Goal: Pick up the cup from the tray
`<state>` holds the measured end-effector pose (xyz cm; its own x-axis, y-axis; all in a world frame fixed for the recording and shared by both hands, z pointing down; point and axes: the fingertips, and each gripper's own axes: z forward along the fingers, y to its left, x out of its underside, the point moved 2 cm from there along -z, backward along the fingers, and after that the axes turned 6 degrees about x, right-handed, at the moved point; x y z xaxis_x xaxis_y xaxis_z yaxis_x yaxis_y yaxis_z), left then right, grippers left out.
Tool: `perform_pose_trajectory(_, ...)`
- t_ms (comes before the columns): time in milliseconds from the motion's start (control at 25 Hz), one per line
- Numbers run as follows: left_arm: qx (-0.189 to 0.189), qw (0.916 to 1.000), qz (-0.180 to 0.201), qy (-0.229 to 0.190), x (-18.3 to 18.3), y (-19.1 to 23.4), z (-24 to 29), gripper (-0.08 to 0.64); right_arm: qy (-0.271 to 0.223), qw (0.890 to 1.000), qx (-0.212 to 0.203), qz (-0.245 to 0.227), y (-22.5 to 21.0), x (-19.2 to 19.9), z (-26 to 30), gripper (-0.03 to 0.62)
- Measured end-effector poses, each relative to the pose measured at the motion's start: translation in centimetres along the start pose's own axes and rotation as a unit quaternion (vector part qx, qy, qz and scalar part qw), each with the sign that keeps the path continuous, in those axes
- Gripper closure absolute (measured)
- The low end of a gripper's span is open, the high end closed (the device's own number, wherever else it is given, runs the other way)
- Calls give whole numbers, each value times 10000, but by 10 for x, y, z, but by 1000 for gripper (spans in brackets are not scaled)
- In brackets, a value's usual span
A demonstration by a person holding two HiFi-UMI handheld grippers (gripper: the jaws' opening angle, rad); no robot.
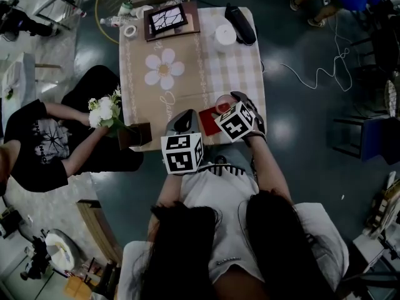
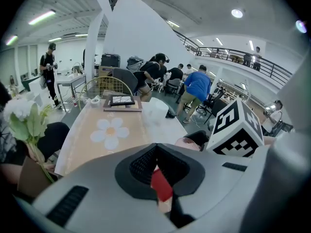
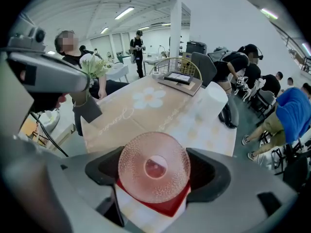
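Observation:
A pink textured glass cup (image 3: 154, 173) sits between the jaws of my right gripper (image 3: 155, 174), over a red tray (image 3: 163, 208); both pads appear to touch its sides, so the gripper is shut on it. Whether the cup is off the tray I cannot tell. In the head view the cup (image 1: 222, 104) and tray (image 1: 209, 119) are near the table's front edge, with the right gripper (image 1: 230, 100) around the cup. My left gripper (image 2: 160, 186) is shut on the edge of the red tray (image 2: 161, 184); it shows beside the right one in the head view (image 1: 185, 120).
A seated person at the table's left holds white flowers (image 1: 104, 110) beside a brown box (image 1: 135, 135). At the far end stand a framed picture (image 1: 167, 19), a white cylinder (image 1: 225, 35), a black object (image 1: 241, 24) and a tape roll (image 1: 130, 31).

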<state>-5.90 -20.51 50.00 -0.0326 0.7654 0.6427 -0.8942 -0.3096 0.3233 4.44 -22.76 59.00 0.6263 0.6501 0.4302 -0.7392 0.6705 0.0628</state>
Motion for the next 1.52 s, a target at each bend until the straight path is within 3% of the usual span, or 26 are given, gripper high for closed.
perform_pose_trajectory(320, -58, 9986, -523, -31, -4, 10, 7, 560, -20, 9992, -57, -397, -6, -25, 19, 189)
perform_pose_trajectory(520, -369, 9981, -493, 26, 0, 24, 10, 558, -22, 9981, -195, -579, -5, -36, 37, 190)
perform_pose_trajectory(720, -494, 9962, -713, 61, 3, 33, 13, 558, 31, 9960, -306, -837, -1, -45, 54, 190)
perform_pose_trajectory(880, -633, 9961, -607, 87, 3, 39, 15, 558, 87, 9952, -267, -940, -4, -46, 65, 189)
perform_pose_trajectory(1080, -669, 9947, -784, 28, 2, 45, 17, 560, 147, 9951, -431, -874, -4, -42, 66, 189)
perform_pose_trajectory(1320, -666, 9954, -686, 83, 5, 42, 18, 558, 62, 9967, -462, -664, -4, -40, 64, 187)
perform_pose_trajectory(1520, -670, 9951, -724, 11, 4, 44, 15, 558, -613, 9969, -469, 174, -15, -56, 35, 187)
